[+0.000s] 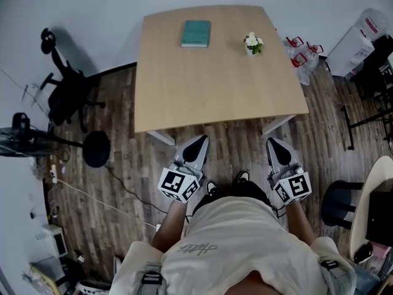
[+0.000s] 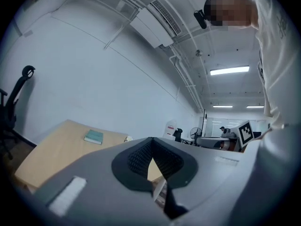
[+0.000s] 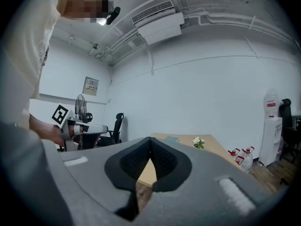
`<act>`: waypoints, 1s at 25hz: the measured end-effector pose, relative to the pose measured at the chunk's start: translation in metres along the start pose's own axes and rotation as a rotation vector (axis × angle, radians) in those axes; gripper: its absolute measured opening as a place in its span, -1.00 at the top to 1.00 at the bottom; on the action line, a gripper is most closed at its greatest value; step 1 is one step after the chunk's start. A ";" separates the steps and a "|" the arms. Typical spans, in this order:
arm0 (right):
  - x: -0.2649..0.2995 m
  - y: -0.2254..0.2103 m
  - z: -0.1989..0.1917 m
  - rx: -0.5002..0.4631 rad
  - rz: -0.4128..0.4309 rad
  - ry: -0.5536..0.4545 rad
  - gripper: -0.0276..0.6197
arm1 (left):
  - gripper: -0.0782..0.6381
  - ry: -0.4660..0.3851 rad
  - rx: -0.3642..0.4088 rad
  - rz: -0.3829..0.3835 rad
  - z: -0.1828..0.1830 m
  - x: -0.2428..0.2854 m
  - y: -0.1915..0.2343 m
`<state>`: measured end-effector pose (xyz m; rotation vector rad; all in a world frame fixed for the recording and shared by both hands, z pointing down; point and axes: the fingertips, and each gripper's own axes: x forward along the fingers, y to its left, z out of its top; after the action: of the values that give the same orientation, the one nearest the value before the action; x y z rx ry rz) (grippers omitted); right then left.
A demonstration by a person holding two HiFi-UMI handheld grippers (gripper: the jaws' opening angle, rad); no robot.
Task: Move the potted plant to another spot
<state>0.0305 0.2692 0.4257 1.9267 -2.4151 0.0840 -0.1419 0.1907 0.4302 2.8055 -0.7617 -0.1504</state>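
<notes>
The small white-flowered potted plant [image 1: 252, 44] is tiny in every view. Its pot can barely be told from the blooms in the head view. In the left gripper view only a pale speck of it [image 2: 128, 138] shows above that gripper's grey body. The person's hands are hidden under the marker cubes, and of the table's legs only two pale stubs show below its near edge.

The potted plant stands on the light wooden rectangular table [image 1: 215, 85], near its far right corner. It is well apart from the flat teal book [image 1: 196, 33], which lies by the middle of the far edge. In the right gripper view the plant [image 3: 198, 143] is upright — long axis vertical, flowers on top, green leaves below them. Whether it has a front cannot be made out.

Both grippers are held on the near side of the table, off its edge and over the dark plank floor [image 1: 116, 112], well apart from the plant. The left gripper [image 1: 199, 141] and the right gripper [image 1: 274, 142] flank the person's body side by side. Each points roughly level toward the table, with its marker cube nearest the person.

In the left gripper view the black ribbed pads [image 2: 139, 157] meet at their tips, leaving only a small triangular gap lower down, and nothing sits between them. The right gripper view shows the same — jaws closed together, tips touching, gripping nothing.
</notes>
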 end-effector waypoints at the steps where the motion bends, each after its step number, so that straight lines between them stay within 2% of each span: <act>1: -0.003 0.000 -0.004 0.003 -0.003 0.016 0.91 | 0.73 0.003 -0.017 -0.003 -0.003 0.000 0.000; 3: -0.006 0.001 -0.009 0.009 -0.006 0.042 0.91 | 0.73 0.012 -0.039 -0.006 -0.006 -0.003 0.000; 7: 0.005 -0.002 -0.007 0.011 0.014 0.040 0.91 | 0.73 0.021 -0.031 0.008 -0.005 0.000 0.010; 15: 0.034 -0.017 -0.028 -0.068 0.072 0.077 0.91 | 0.73 0.043 -0.037 0.089 -0.004 0.012 0.032; 17: 0.053 -0.023 -0.033 -0.038 0.106 0.079 0.91 | 0.73 0.050 -0.029 0.116 0.000 0.022 0.044; 21: 0.097 -0.072 -0.021 0.092 0.096 0.026 0.91 | 0.73 0.063 -0.013 0.127 0.017 0.061 0.060; 25: 0.136 -0.126 -0.013 0.051 0.068 -0.016 0.91 | 0.73 0.095 0.026 0.100 0.023 0.118 0.065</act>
<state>0.1235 0.1098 0.4500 1.8726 -2.5129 0.1339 -0.0756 0.0715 0.4198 2.7688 -0.8851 0.0094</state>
